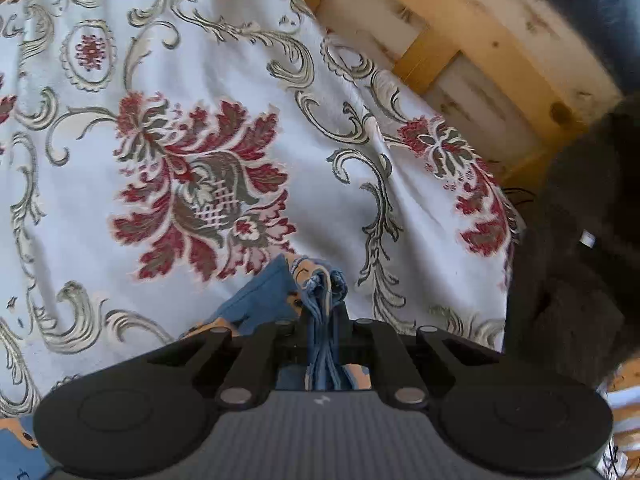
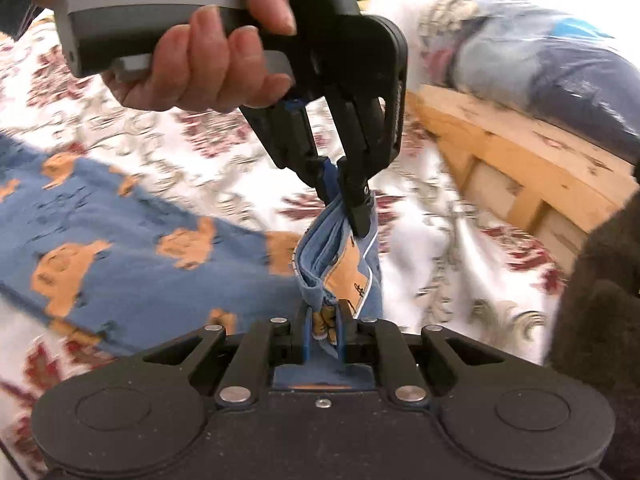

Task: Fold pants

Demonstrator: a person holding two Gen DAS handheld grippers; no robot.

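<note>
The blue pants point(image 2: 120, 240) with orange figures lie spread to the left on a floral bedspread point(image 2: 208, 144). Their bunched edge point(image 2: 332, 252) rises off the cloth between both grippers. My right gripper point(image 2: 322, 320) is shut on the lower part of that edge. My left gripper point(image 2: 344, 200), held by a hand point(image 2: 200, 68), comes down from above and is shut on the same edge a little higher. In the left wrist view, folds of blue fabric point(image 1: 320, 332) are pinched in my left gripper point(image 1: 320, 308), and more of the pants point(image 1: 264, 300) hangs just left of it.
The white bedspread point(image 1: 200, 140) with red flowers and grey scrolls covers the bed. A wooden slatted frame point(image 1: 460, 52) borders it on the right. A dark fuzzy item point(image 1: 580, 260) sits at the right edge. A plastic-wrapped bundle point(image 2: 540, 60) lies on the frame point(image 2: 520, 168).
</note>
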